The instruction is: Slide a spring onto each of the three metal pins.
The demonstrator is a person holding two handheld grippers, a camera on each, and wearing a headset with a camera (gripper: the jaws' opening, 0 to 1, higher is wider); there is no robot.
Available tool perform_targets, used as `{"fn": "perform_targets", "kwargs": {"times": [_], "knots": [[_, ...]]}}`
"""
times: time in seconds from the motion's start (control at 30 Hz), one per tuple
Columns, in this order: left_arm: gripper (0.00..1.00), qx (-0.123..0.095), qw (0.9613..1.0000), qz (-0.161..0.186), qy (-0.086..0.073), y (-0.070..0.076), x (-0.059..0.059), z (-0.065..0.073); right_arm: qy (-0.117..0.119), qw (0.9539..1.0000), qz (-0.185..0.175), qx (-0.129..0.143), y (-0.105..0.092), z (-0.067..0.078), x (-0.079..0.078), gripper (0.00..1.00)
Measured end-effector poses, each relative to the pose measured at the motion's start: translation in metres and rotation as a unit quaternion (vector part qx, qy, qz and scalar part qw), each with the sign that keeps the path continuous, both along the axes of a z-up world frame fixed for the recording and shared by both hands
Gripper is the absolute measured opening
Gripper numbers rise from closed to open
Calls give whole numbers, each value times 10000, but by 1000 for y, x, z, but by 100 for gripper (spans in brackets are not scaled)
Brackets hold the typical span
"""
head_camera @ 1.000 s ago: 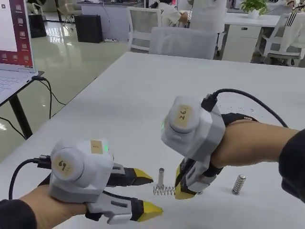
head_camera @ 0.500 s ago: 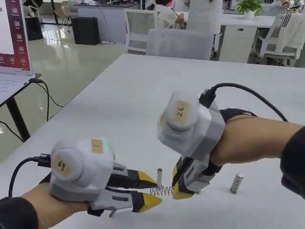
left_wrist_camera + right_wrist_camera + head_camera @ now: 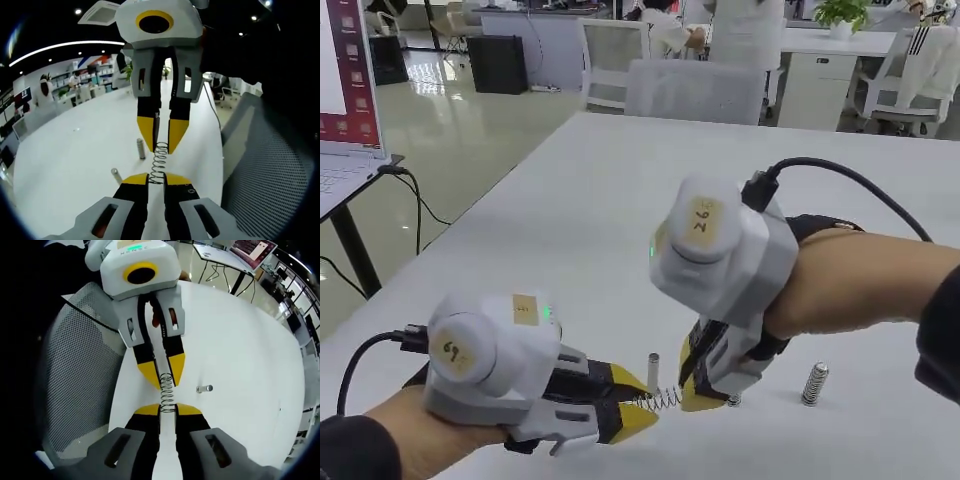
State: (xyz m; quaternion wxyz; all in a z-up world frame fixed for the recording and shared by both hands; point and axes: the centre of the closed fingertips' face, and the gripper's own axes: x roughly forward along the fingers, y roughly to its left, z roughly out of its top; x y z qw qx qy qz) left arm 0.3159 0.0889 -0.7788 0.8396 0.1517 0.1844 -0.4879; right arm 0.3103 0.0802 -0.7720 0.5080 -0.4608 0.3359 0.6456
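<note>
Beside the pin (image 3: 654, 366), left gripper (image 3: 638, 403) and right gripper (image 3: 697, 393) each pinch the spring (image 3: 663, 399), likely steadying it for threading

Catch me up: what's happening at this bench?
A person holds a hand-held gripper in each hand. The left hand-held gripper and the right hand-held gripper each pinch one end of a spring, held roughly level between them just above the white table. A bare pin stands upright right behind it, not yet loaded. A second spring stands upright further right, apparently already on its pin.
</note>
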Motion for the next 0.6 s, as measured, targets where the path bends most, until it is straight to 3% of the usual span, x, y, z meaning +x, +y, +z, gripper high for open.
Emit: {"fn": "perform_targets", "kwargs": {"times": [0.6], "knots": [[3,-1,10000,-41,46,-3,-5,0,-149,9992,166,345,18,24,-9,7]]}}
